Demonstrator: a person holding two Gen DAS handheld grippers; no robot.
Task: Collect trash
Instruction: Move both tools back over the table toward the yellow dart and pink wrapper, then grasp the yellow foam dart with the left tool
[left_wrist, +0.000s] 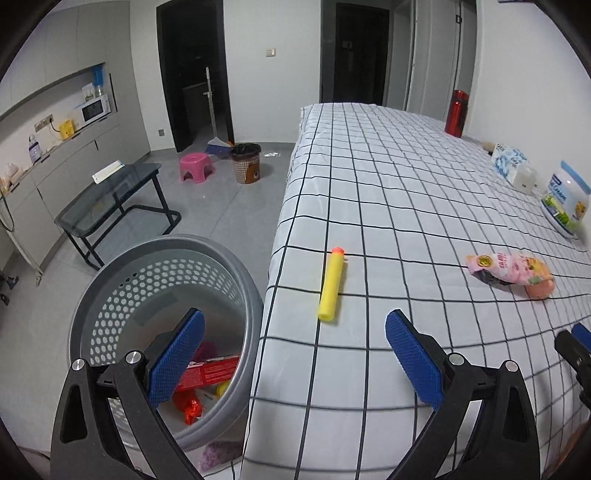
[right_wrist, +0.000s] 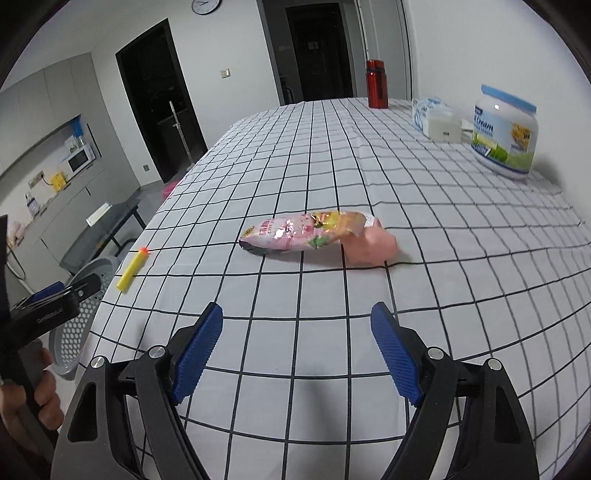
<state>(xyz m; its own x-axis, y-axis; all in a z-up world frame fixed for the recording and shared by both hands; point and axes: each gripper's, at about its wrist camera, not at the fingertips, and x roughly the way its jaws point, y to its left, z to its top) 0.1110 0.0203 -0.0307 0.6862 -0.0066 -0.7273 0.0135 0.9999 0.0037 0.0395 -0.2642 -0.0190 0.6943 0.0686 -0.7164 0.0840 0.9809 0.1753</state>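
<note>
Trash partly in basket (left_wrist: 236, 295) beside bench (left_wrist: 388, 192) — yellow dart (left_wrist: 331, 286), pink wrapper (right_wrist: 306, 234) left on bench; both grippers' fingers spread, empty.

Basket (left_wrist: 236, 295) contents partly hidden behind left gripper (left_wrist: 295, 354) finger. Right gripper (left_wrist: 576, 347) cut off by frame edge. Jar (right_wrist: 504, 133) label blurred.
</note>
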